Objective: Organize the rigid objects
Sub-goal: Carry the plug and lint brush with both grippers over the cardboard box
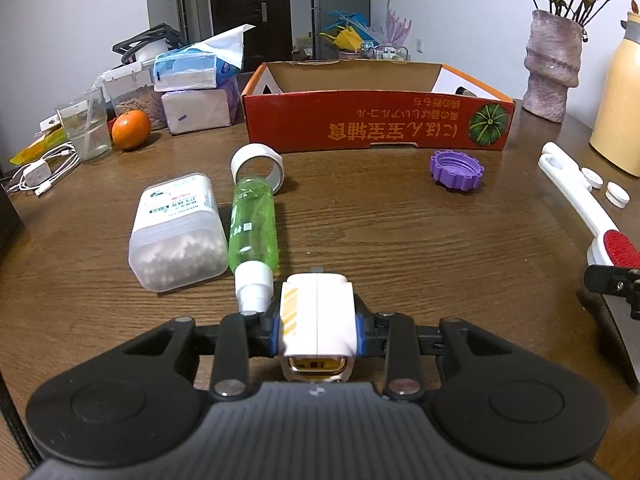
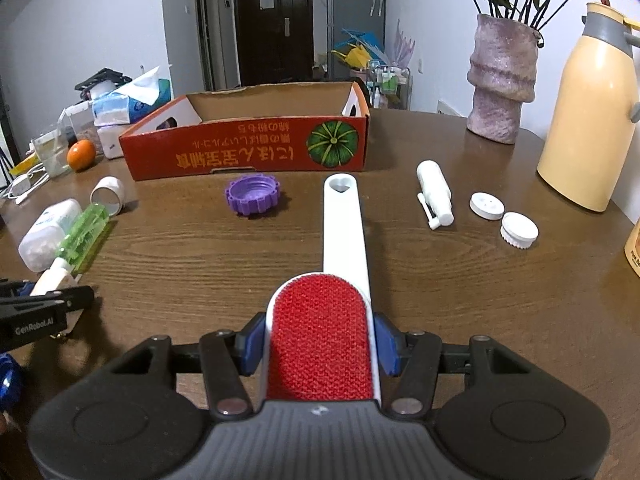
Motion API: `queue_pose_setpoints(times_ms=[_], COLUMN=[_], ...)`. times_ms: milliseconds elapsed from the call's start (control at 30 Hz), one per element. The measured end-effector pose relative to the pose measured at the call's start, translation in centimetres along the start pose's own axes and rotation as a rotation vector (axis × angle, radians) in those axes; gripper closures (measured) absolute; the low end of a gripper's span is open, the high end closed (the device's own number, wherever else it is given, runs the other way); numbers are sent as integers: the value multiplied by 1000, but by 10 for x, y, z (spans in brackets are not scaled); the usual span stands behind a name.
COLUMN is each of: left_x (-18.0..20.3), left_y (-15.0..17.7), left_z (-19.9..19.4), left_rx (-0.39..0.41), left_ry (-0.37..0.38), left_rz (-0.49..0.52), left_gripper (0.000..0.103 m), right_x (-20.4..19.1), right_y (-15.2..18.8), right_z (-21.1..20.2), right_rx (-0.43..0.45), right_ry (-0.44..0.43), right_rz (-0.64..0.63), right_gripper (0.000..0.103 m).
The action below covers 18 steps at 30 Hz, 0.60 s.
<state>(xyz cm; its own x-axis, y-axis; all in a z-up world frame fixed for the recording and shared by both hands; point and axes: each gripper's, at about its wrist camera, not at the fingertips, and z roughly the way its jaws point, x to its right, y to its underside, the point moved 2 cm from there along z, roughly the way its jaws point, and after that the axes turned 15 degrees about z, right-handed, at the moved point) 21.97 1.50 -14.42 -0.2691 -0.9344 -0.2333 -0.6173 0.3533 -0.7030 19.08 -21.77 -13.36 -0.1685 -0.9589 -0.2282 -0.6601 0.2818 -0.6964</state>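
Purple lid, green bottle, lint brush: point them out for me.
purple lid (image 2: 251, 196), right wrist view, on its hollow inside.
green bottle (image 1: 253, 226), left wrist view, mid-body by the label.
lint brush (image 2: 320, 336), right wrist view, on its red pad.

A white charger (image 1: 317, 314) with a yellow-striped side is clamped in the left hand-held gripper (image 1: 317, 320); the lint brush (image 2: 325, 332), red pad up, white handle pointing at the open red box (image 2: 256, 148), sits in the right hand-held gripper (image 2: 320, 340); a green bottle (image 1: 253, 229) lies beside a swab box (image 1: 176, 232); a purple cap (image 2: 252, 196) rests on the table (image 2: 192, 256).
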Motion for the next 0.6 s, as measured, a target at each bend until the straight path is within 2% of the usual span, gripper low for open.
queue_pose_setpoints(times_ms=[333, 600], left_x=[-13, -16], left_y=[-7, -29], left_z=[4, -12], left_rx=[-1, 73], left_ry=[-40, -42], left_rz=[-39, -69], left_gripper=[70, 70], right_x=[-2, -3], right_y=[-12, -31], right_z=[-1, -1], right_rx=[42, 80], right_ry=[-32, -61], right_rz=[-9, -9], right_gripper=[49, 49])
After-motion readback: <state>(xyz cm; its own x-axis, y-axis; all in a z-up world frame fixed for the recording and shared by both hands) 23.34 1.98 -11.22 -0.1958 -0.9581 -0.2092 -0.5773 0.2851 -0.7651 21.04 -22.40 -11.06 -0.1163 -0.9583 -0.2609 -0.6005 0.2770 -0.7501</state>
